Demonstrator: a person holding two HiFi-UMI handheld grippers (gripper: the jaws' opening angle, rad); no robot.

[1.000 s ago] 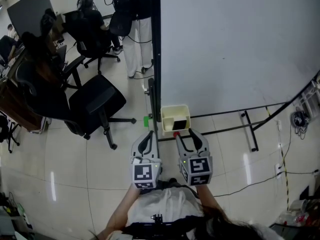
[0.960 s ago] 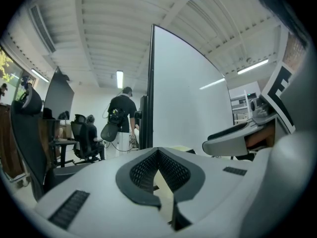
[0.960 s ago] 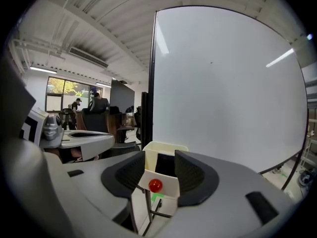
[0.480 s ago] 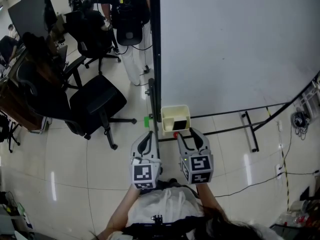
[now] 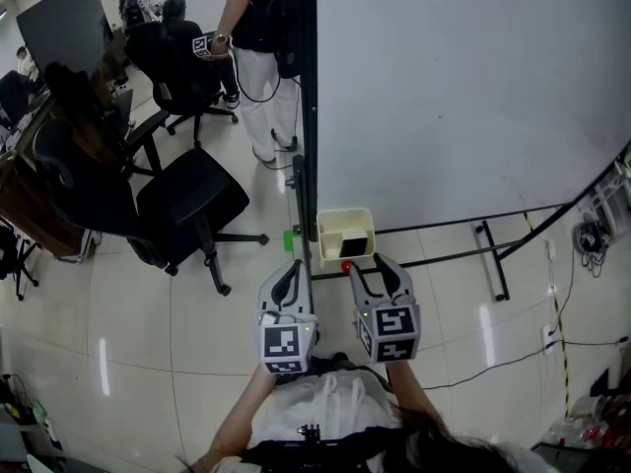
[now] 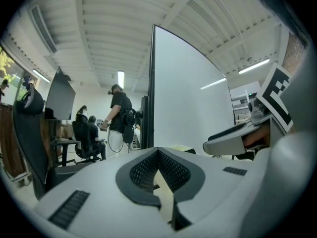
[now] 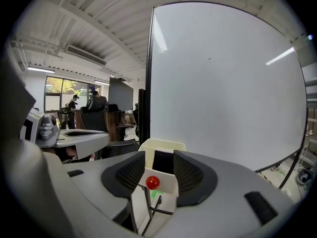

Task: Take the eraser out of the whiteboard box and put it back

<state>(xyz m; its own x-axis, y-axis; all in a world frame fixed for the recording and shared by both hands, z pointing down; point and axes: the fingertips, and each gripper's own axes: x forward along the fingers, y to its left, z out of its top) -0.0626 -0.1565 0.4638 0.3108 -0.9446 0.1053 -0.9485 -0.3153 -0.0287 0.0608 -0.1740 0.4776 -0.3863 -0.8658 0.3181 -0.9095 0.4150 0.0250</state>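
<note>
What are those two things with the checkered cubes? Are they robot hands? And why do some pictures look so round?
They are pinching tools, and a person holds one in each hand. The head view comes from a camera on the person's head, looking down. The two round pictures come from little cameras riding on the tools. The left gripper is pinched shut and empty. The right gripper has its jaws a bit apart and holds nothing. It points at a cream box by the whiteboard. The dark thing inside is probably the eraser. A red knob shows at the box's front.
</note>
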